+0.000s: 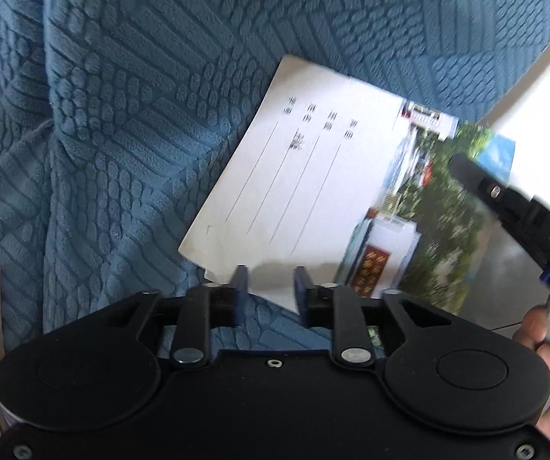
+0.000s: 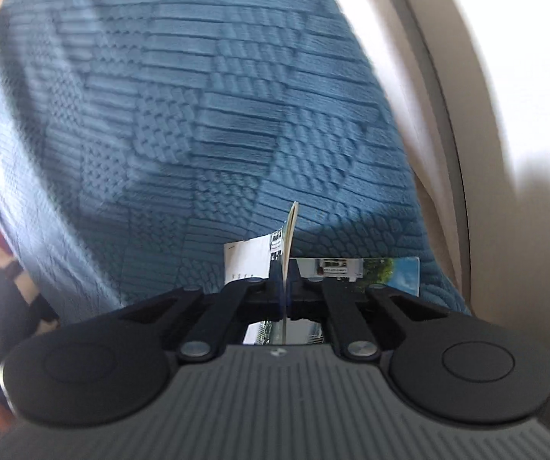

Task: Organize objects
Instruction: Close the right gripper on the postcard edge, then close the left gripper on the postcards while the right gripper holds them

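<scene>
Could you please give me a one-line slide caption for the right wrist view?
Right gripper shut on a card's edge, above other cards on a blue quilt.

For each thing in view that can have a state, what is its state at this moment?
Left hand-held gripper: open, nothing pinched between its fingers.
Right hand-held gripper: shut on a card.
Card: held on edge, upright.
White lined postcard: lying flat, lined side up.
Blue bedspread: spread, creased.
</scene>
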The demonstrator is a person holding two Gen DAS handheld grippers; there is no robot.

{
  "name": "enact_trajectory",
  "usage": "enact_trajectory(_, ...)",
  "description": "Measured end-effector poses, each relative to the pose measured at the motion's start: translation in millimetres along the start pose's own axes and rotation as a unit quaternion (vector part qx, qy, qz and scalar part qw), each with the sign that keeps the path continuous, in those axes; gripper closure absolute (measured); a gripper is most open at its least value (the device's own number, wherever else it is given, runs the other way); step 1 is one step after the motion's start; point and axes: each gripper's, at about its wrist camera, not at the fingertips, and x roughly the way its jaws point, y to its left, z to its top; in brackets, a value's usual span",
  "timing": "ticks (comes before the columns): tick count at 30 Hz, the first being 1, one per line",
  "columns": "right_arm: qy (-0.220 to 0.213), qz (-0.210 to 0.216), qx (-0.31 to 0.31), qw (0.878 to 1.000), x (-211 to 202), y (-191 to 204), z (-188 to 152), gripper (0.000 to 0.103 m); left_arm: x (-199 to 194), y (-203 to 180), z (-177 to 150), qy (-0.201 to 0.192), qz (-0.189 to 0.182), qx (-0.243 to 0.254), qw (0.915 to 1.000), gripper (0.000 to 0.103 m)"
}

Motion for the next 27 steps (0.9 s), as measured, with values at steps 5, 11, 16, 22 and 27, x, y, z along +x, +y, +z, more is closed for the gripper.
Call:
enact_trajectory(5,0.002,0.012,-0.066,0.998,-15,28,-4,0.098,-39,12,11,-0.036,-0.081,-0.084,0.9925,0.061)
enact_trajectory(11,0.002,0.031,-0.151,0.988,-23,71,-16,0.099,-78,17,30,-0.061,-0.199,-0.139,0.9682,0.051)
enact_trajectory(16,-0.006,0.050,-0.242,0.969,-34,104,-34,0.099,-103,17,33,-0.046,-0.208,-0.143,0.9664,0.047)
enact_trajectory(22,-0.013,0.076,-0.293,0.953,-41,129,-45,0.098,-119,37,21,-0.022,-0.157,-0.171,0.9725,0.047)
enact_trajectory(27,-0.009,0.087,-0.331,0.940,-51,145,-59,0.098,-120,67,4,-0.013,-0.175,-0.214,0.9610,0.048)
